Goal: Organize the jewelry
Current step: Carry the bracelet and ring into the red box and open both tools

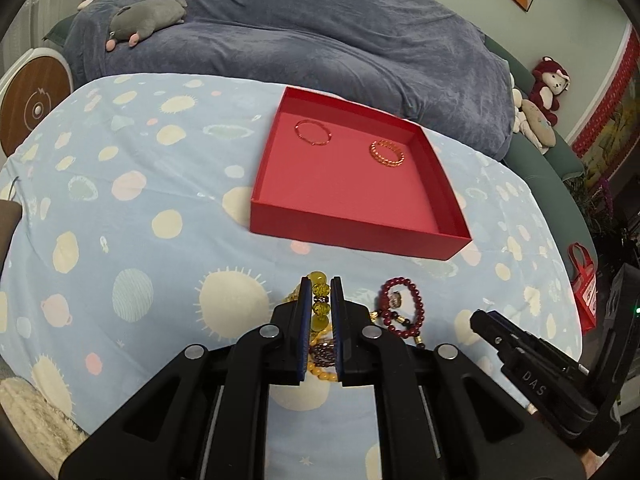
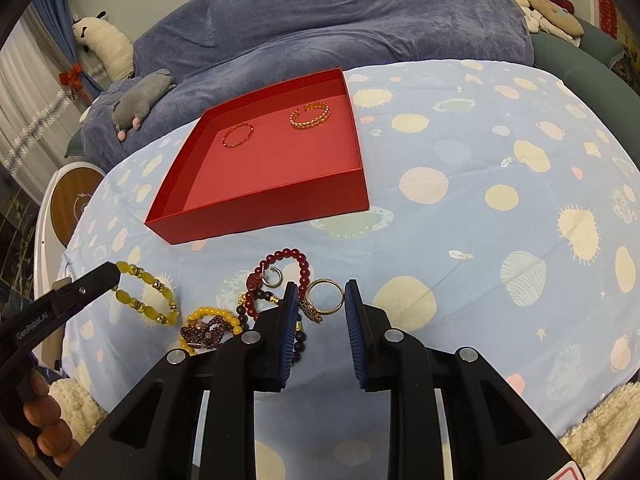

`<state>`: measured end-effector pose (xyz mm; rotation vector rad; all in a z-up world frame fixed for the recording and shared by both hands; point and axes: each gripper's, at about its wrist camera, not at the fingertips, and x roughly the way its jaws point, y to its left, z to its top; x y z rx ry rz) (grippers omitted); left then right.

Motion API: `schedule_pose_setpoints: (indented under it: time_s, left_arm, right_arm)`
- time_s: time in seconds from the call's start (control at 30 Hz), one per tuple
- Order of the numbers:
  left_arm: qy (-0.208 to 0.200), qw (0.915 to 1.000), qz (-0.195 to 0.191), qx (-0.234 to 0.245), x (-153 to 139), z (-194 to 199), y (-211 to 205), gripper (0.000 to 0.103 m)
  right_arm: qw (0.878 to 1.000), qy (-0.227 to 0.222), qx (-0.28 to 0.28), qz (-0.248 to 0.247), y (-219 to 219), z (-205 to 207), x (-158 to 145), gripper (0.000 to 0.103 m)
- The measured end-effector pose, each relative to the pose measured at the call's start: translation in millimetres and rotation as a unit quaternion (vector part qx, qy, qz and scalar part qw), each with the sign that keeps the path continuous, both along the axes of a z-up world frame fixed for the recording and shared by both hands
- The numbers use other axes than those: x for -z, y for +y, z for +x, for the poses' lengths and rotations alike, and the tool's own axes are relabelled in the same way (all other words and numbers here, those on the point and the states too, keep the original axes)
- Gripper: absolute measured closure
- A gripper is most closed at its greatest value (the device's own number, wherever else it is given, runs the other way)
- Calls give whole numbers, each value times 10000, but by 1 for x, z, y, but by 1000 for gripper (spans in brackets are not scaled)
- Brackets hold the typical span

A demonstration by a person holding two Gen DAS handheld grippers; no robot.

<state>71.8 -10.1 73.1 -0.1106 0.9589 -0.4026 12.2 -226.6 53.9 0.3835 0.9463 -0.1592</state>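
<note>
the left gripper (image 1: pixel 320 288), nearly closed and seemingly pinching the chunky yellow beaded bracelet (image 2: pixel 146 298), sits at six o'clock from the shallow red cardboard tray (image 1: pixel 352 236), while the right gripper (image 2: pixel 320 294) hangs open and empty.

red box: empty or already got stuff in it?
Not empty. The red box holds two pieces: a thin red bangle and a gold bracelet, lying apart on its floor. The rest is bare.

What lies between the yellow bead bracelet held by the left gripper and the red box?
Only bare patterned tablecloth. The right wrist view shows the yellow bead bracelet, held by the left gripper, and the red box apart, with nothing between them.
</note>
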Motion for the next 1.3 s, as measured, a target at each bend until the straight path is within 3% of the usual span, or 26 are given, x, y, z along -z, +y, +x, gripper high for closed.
schedule_pose_setpoints:
  time_s: [0.3, 0.47, 0.6, 0.77, 1.0, 1.3]
  left_arm:
    - [-379, 9981, -119, 464, -51, 38, -42, 94]
    - [-379, 9960, -600, 545, -72, 86, -64, 94]
    - [-251, 9935, -944, 583, -71, 125, -81, 94]
    - [89, 9918, -1101, 645, -36, 170, -98, 94]
    - [556, 9958, -551, 464, 33, 202, -95, 94]
    - [433, 9984, 338, 137, 52, 214, -68, 94]
  right_arm:
    - [9985, -272, -452, -150, -2, 40, -33, 80]
    - [9972, -423, -597, -118, -15, 88, -48, 80]
    - [9969, -433, -645, -151, -27, 127, -48, 80]
    - [9974, -316, -621, -165, -40, 163, -33, 80]
    - [9975, -37, -688, -138, -42, 196, -2, 80]
    - [9955, 239, -869, -285, -31, 227, 25, 80]
